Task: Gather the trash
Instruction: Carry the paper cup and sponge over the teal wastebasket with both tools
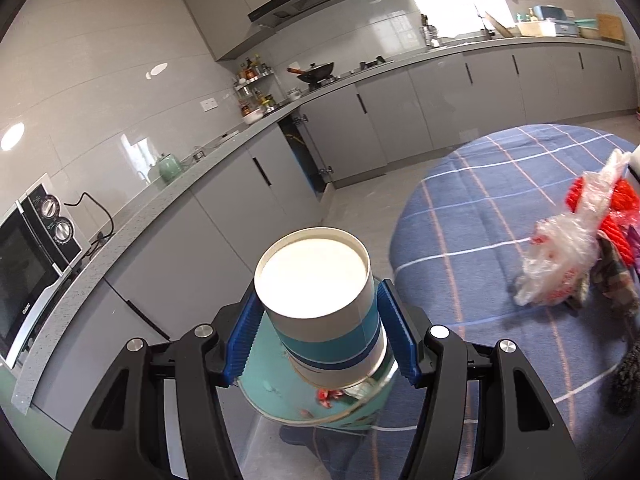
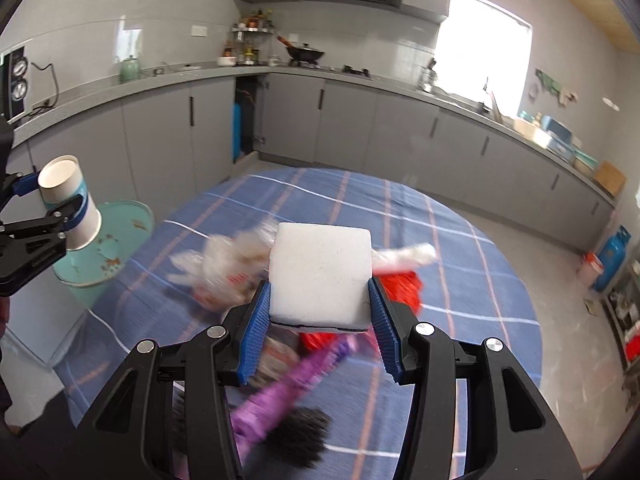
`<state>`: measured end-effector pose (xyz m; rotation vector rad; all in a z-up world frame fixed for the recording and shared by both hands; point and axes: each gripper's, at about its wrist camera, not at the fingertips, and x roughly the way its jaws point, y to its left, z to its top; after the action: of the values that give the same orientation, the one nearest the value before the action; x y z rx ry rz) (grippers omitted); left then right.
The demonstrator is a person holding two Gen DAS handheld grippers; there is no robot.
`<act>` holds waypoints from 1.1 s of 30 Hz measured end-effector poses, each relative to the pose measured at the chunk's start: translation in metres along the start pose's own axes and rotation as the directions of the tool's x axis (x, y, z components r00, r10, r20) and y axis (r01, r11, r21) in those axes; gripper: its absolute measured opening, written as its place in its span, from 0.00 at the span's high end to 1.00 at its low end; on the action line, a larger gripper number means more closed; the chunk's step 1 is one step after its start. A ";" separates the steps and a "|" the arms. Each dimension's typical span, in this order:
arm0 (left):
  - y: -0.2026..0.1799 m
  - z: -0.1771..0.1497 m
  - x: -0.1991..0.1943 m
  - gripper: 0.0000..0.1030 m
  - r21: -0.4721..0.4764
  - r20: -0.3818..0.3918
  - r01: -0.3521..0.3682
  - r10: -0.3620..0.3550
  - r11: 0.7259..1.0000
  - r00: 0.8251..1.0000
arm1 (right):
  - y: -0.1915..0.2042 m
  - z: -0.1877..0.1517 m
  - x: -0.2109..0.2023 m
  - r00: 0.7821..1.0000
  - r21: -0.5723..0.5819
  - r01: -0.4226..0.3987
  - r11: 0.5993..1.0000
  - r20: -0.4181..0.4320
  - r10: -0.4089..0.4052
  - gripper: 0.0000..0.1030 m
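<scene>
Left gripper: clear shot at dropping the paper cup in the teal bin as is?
Probably yes. The left gripper grips the paper cup directly above the teal bin, whose open mouth shows beneath with nothing covering it. The right gripper, holding a white foam block, is over the table, well clear.

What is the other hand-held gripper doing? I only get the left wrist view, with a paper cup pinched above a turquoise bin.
Observer: The right hand-held gripper is shut on a white square foam block, above the blue checked tablecloth.
Visitor: Any trash under it?
Observer: Yes, a blurred shiny purple wrapper lies on the cloth below the block.
Visitor: How does my cup look from there?
Observer: The white-and-blue paper cup in the left hand-held gripper is tilted, with its wider end pointing down toward the round turquoise bin.
</scene>
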<state>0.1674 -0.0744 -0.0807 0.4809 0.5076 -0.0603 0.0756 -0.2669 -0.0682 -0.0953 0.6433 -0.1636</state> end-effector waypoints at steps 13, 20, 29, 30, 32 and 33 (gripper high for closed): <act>0.029 -0.003 0.024 0.44 0.009 -0.027 -0.058 0.058 0.998 0.998 | 0.050 0.029 0.012 0.996 -0.074 -0.079 0.994 0.024 0.081 0.53; 0.042 -0.011 0.040 0.44 0.011 -0.051 -0.078 0.079 0.997 0.996 | 0.071 0.037 0.023 0.994 -0.097 -0.105 0.990 0.016 0.108 0.53; 0.062 -0.021 0.059 0.44 0.005 -0.081 -0.121 0.121 0.993 0.989 | 0.107 0.054 0.037 0.989 -0.144 -0.140 0.980 0.014 0.144 0.53; 0.064 -0.022 0.062 0.44 0.007 -0.083 -0.132 0.132 0.991 0.988 | 0.111 0.055 0.037 0.989 -0.149 -0.145 0.978 0.013 0.149 0.53; 0.069 -0.023 0.066 0.44 0.000 -0.093 -0.133 0.133 0.991 0.987 | 0.119 0.059 0.040 0.987 -0.157 -0.160 0.975 0.010 0.163 0.53; 0.071 -0.024 0.068 0.44 -0.003 -0.099 -0.135 0.134 0.991 0.986 | 0.123 0.060 0.042 0.986 -0.159 -0.166 0.973 0.008 0.169 0.53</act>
<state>0.2283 0.0037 -0.1014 0.5094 0.5703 0.0956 0.1597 -0.1517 -0.0618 -0.1945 0.6389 0.0518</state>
